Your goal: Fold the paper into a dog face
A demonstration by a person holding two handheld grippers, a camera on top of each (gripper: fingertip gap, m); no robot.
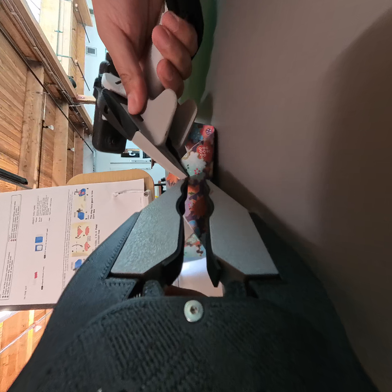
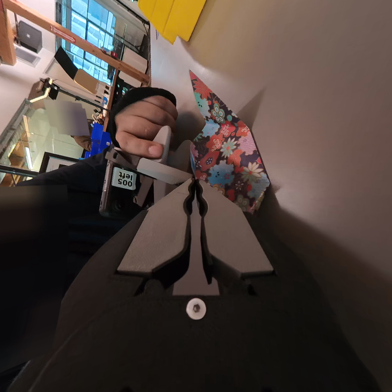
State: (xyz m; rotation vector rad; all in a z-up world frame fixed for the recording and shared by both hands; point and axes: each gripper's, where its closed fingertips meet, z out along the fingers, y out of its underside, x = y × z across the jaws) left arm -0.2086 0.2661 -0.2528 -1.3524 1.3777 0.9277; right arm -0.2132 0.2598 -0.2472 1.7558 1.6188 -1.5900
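Note:
The floral paper (image 2: 227, 152) is folded and part of it stands up off the grey table (image 2: 318, 106). My right gripper (image 2: 195, 181) is shut, its tips pinching the paper's near corner. It also shows in the left wrist view (image 1: 186, 176), coming in from the upper left, held by a hand (image 1: 135, 42). My left gripper (image 1: 198, 182) is narrowly open, a finger on each side of the paper (image 1: 198, 203), which shows in the gap. In the right wrist view the left gripper (image 2: 189, 169) meets the same corner of the paper.
A yellow folded object (image 2: 171, 19) lies on the table beyond the paper. A green object (image 1: 203, 70) lies beyond the paper in the left wrist view. A printed instruction sheet (image 1: 53, 233) stands upright at the table's side. Wooden shelving fills the background. Less than 4 cm separates the two grippers' tips.

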